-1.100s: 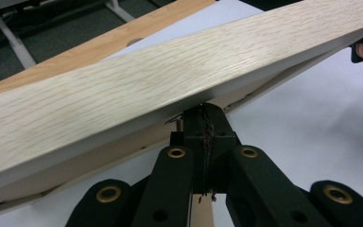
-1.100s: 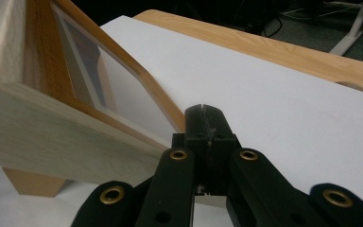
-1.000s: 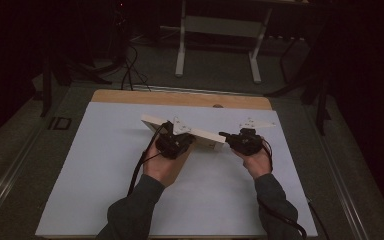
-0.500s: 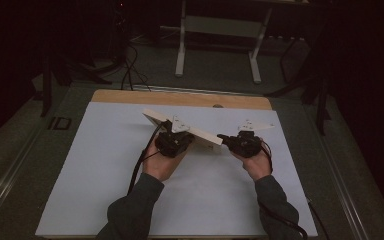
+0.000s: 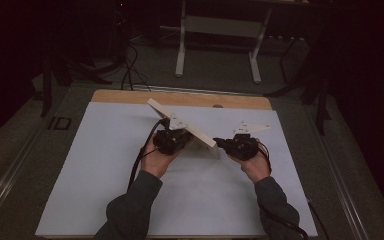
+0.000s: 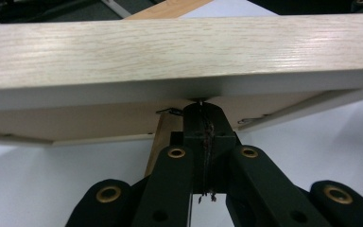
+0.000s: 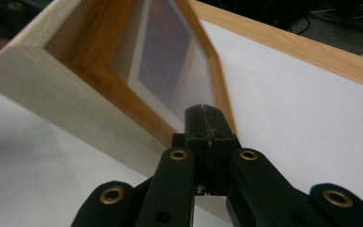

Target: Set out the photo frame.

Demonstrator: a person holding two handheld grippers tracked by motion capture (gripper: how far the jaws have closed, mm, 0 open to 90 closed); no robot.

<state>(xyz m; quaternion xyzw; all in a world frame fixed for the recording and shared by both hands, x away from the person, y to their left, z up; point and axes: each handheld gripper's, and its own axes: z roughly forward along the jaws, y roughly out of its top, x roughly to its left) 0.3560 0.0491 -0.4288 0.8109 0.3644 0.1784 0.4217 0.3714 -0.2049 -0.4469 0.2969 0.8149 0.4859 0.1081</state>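
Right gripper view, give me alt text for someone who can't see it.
A shut hand-held gripper points at the front of a tilted light wooden picture frame, above a white table cover edged by a wooden table rim.

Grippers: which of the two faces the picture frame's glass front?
The right gripper: its camera sees the picture frame from its glazed front, whereas the left gripper sits beneath the backing side.

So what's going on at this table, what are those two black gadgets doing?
A person sits at a table covered with a white sheet, holding a black two-jaw gripper in each hand. Between them is a light wooden picture frame, lifted and tilted above the sheet. The left gripper has its jaws shut, its tip against the frame's underside by the back panel. The right gripper is also shut, its tip right by the frame's front, near the glass.
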